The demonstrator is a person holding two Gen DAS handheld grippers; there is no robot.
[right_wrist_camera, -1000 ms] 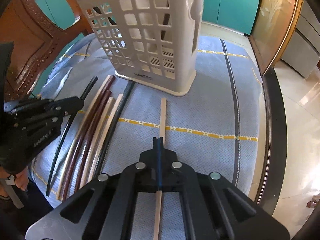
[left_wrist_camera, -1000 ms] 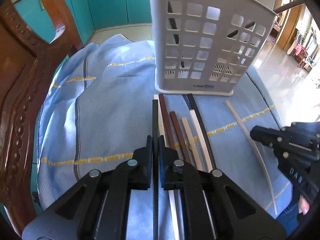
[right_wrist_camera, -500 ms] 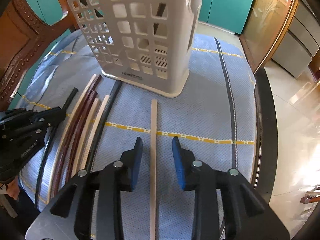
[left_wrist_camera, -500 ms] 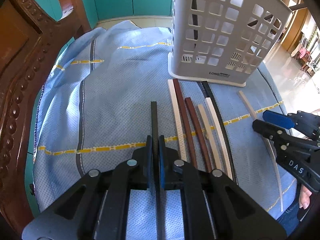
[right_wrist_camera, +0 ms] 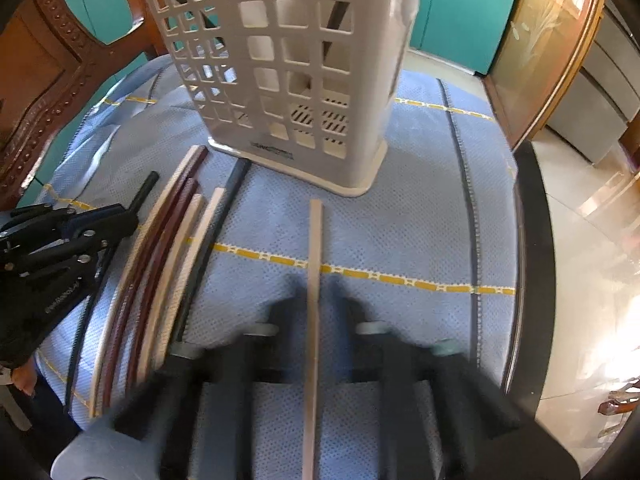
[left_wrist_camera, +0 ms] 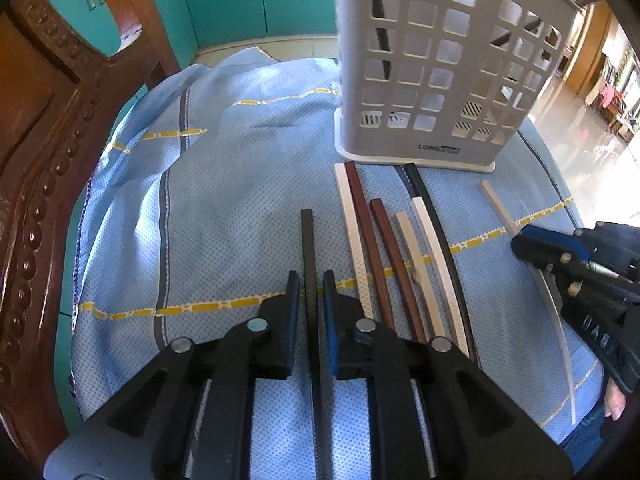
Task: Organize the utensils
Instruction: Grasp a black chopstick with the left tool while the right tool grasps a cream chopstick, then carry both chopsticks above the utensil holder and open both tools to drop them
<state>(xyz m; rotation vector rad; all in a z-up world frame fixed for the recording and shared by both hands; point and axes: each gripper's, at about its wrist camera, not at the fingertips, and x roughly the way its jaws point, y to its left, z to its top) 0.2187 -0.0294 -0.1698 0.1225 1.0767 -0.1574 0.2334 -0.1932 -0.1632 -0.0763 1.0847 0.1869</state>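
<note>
A white slotted utensil basket (left_wrist_camera: 444, 64) stands on the blue cloth; it also shows in the right wrist view (right_wrist_camera: 288, 72), with dark sticks inside. Several chopsticks, white, brown, beige and black (left_wrist_camera: 384, 248), lie side by side in front of it. My left gripper (left_wrist_camera: 311, 280) is open, its jaws a little apart on either side of a black chopstick (left_wrist_camera: 308, 248) lying on the cloth. My right gripper (right_wrist_camera: 316, 304) is open and blurred, astride a beige chopstick (right_wrist_camera: 314, 264) on the cloth. Each gripper shows at the edge of the other's view.
A carved wooden chair back (left_wrist_camera: 44, 128) rises at the left of the table. The blue cloth (left_wrist_camera: 224, 168) covers the table; its dark right edge (right_wrist_camera: 532, 240) drops to a shiny floor. Teal cabinets stand behind.
My left gripper has let go of the black chopstick, its jaws now slightly apart. My right gripper opened earlier, stays open and is moving, blurred.
</note>
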